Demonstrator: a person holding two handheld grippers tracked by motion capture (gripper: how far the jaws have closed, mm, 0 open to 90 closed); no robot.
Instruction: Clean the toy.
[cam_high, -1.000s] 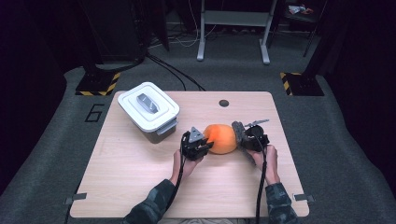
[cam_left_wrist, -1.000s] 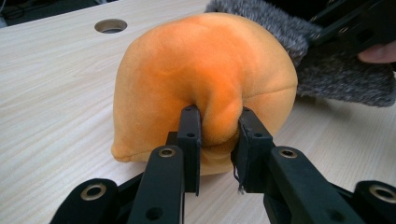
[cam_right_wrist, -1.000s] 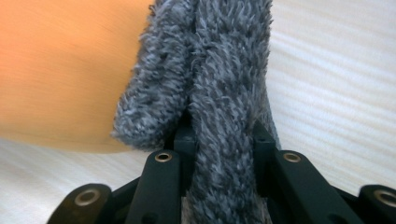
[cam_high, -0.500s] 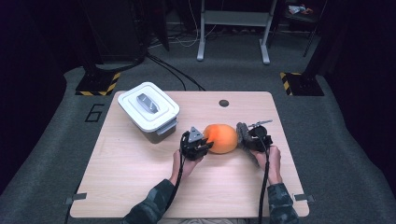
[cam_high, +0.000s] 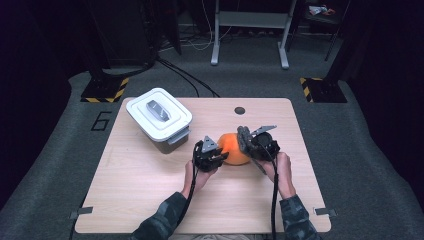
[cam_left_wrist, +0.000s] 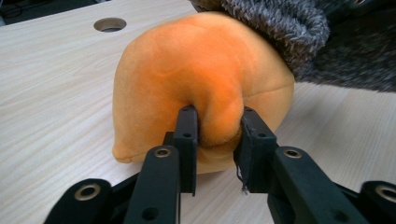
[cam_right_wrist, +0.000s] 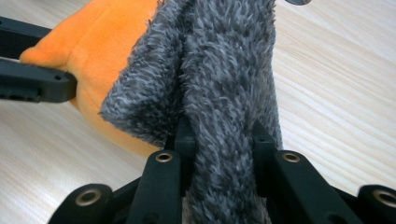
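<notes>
Orange plush toy (cam_high: 233, 148) on wooden table (cam_high: 150, 190) centre-right, pinched by left gripper (cam_left_wrist: 215, 128) on a fold, jaws just opening. Grey fuzzy cover (cam_right_wrist: 219, 84) clamped in right gripper (cam_right_wrist: 219, 135). Step: peeling cover off; next likely steady pull apart.

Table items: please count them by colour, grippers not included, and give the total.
White: 1, the lidded box
Orange: 1, the plush ball
Grey: 1, the fuzzy cloth
Total: 3
</notes>
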